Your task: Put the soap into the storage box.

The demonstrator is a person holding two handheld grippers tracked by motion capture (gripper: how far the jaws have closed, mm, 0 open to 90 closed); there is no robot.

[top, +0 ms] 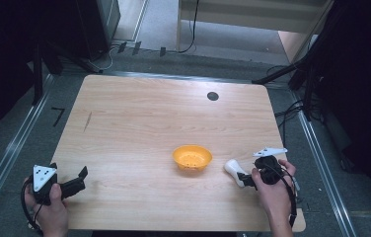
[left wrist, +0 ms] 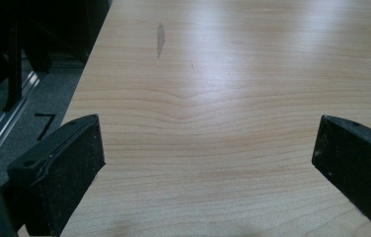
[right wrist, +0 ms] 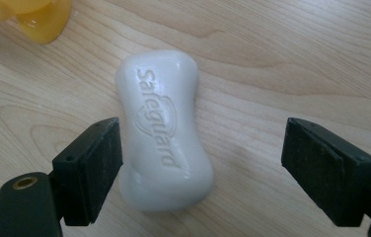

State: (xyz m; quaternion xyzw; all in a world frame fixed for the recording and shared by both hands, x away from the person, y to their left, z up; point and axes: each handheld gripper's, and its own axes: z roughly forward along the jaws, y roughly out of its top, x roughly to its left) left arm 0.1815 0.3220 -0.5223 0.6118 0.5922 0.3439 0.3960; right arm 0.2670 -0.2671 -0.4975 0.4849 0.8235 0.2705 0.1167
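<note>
Straddling soap (right wrist: 164, 133), right claw (right wrist: 201, 163) agape

Orange bowl (right wrist: 30, 17) cut off by top edge in right gripper view.

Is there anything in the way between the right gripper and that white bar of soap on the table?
Nothing visible. The white waisted soap bar lies flat on the wooden table, between the open jaws of the right gripper. One jaw sits at its edge; the other stands clear.
</note>
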